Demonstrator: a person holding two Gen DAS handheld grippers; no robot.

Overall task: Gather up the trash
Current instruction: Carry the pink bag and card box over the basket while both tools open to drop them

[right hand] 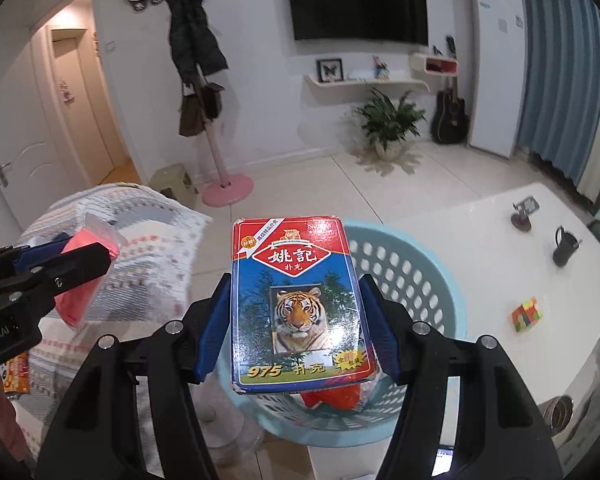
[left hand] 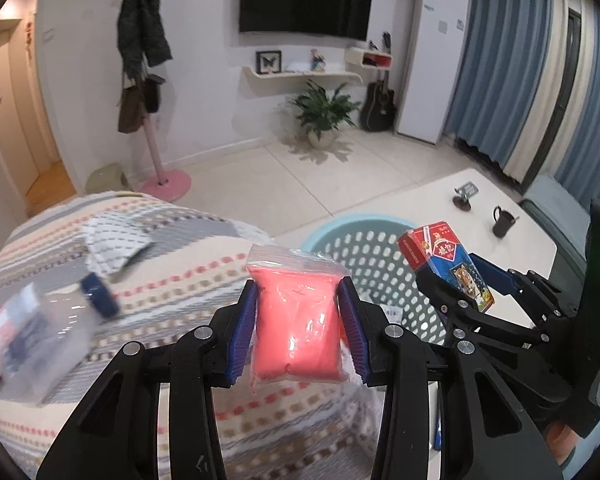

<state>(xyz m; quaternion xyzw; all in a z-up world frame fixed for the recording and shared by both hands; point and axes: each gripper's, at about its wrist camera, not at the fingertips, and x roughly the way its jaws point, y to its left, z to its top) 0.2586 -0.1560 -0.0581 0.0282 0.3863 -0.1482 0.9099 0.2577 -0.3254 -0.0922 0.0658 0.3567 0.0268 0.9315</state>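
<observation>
My left gripper (left hand: 298,320) is shut on a pink filled plastic bag (left hand: 296,320) and holds it above the striped sofa cover, just left of the light blue perforated basket (left hand: 364,248). My right gripper (right hand: 294,320) is shut on a blue and red playing card box with a tiger picture (right hand: 296,304), held over the basket (right hand: 412,280). The box also shows in the left wrist view (left hand: 444,266), and the pink bag in the right wrist view (right hand: 88,268). Something red lies in the basket under the box (right hand: 332,396).
A clear bottle with a blue cap (left hand: 52,328) and a white patterned cloth (left hand: 112,248) lie on the striped sofa (left hand: 180,280). The white table (right hand: 500,248) holds a black mug (right hand: 564,250), a colourful cube (right hand: 526,314) and a small stand (right hand: 522,214).
</observation>
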